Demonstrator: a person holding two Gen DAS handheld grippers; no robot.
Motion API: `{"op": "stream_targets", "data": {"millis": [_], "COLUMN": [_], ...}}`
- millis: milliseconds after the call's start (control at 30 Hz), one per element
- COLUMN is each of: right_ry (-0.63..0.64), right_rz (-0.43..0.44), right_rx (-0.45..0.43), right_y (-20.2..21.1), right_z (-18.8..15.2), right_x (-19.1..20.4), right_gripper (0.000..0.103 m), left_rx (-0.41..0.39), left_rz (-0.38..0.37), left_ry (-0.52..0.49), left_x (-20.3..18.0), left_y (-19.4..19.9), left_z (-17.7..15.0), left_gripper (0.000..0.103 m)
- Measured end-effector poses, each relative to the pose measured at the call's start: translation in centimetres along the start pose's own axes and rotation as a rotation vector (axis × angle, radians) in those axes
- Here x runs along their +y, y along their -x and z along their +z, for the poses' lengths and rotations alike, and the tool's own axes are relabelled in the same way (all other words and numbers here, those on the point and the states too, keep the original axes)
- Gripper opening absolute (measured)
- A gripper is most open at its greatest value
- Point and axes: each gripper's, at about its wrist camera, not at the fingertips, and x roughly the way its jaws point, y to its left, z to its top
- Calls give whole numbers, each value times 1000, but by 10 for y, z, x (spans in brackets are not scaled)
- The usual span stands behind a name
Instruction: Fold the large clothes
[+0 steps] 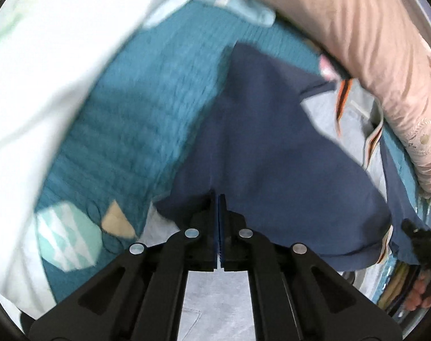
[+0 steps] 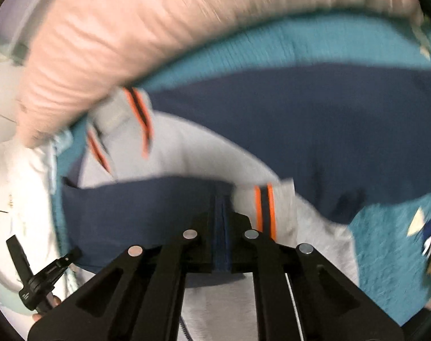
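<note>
Left wrist view: the left gripper [image 1: 219,199] has its jaws closed on navy cloth of the jacket [image 1: 266,147] — navy and grey, spread on a teal bedspread [image 1: 136,125] beside a pink pillow [image 1: 366,45]. The right gripper [image 2: 223,199] is likewise clamped on a navy edge. It looks light, limp and prone to sag — best pinched at hems and corners. No containers are visible.

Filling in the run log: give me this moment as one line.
stage: folding | left gripper: shut on navy garment | right gripper: shut on navy garment | surface: teal blanket
</note>
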Motion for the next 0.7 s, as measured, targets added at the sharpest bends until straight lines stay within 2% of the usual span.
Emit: {"op": "stream_targets", "data": {"millis": [100,133,167,200,233,267,367,433,533,667,700], "right_ry": [0,5,22,37,39,31,-7,6,-3,43,50], "right_rz": [-28,-60,-128,-159,-166,-165,-145,-163,-100,-76,-75], "right_rx": [37,71,85,71,55,55,75,63,48,25,25], "right_y": [-17,-35,-54,-65,-69,-70,-62,-52,-29,-4,2], "right_z": [9,9,8,0,2,3,11,10,6,-5,-8], "right_x": [-4,-7,-12,-21,-21,-22,-23,-24,-29,-20,-19], "right_gripper": [5,4,4,0,0,0,0,6,6,8,13], "left_rx": [-11,-6,1,25,47,35,39,41,23,2,-6], "left_rz": [-38,-24,29,84,72,56,45,53,53,55,48], "left_ry": [1,2,-1,-1,6,10,0,3,-15,-55,-62], "left_x": [-9,-11,-11,-11,-8,-7,-6,-6,-12,-28,-33], "left_y": [0,-7,-18,-30,-40,-39,-34,-28,-12,8,15], "left_z": [16,22,28,31,31,31,33,33,30,23,21], "left_gripper": [3,3,2,2,2,2,2,2,3,5,7]}}
